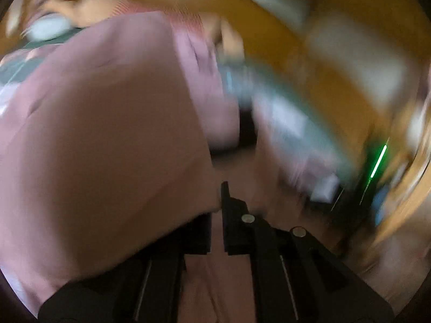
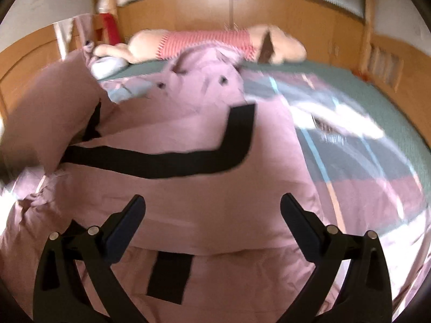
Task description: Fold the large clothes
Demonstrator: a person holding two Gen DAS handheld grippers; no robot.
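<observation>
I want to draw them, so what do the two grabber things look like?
Both are black plastic. The right gripper has two long angled arms with silver round bolts, and dark blue pads on the inside of the jaws. The left gripper has the same black arms, silver bolts and thin pale lines along them. No cables or sleeves show.

Bedroom surroundings in wood and teal

A bed (image 2: 377, 102) carries a patchwork cover of teal, grey and mauve panels with pale blue stripes. At its far edge lies a cream plush toy (image 2: 215, 44) in a red-and-white striped top, near a pale blue cushion (image 2: 106, 66). Orange-brown wooden panelling (image 2: 188, 18) lines the far wall; a red item (image 2: 110, 28) stands far left.
</observation>
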